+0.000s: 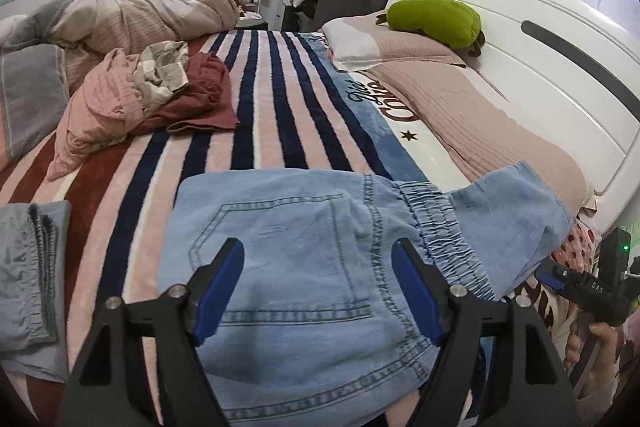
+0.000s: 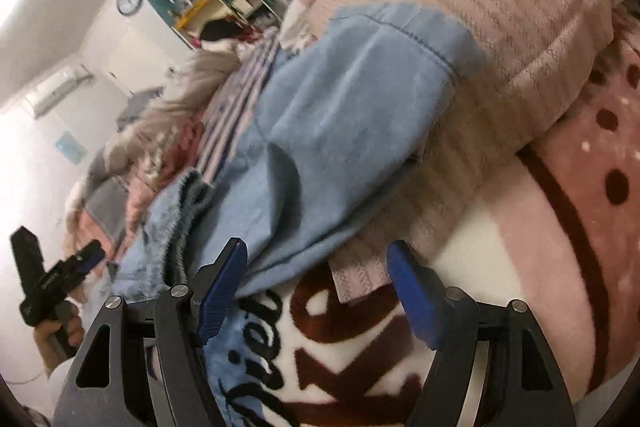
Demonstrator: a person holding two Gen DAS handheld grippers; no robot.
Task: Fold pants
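A pair of light blue denim pants with an elastic waistband lies part-folded on the striped blanket, its long axis running crosswise toward the beige ribbed pillow, where one end drapes. The left gripper hovers directly over the back pocket, jaws spread and empty. The right gripper, also spread and empty, sits just beside the pillow-end edge.

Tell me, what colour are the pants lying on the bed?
Light blue denim pants, seen best from the left wrist view.

Striped bed, denim pants, clothes heap, pillows
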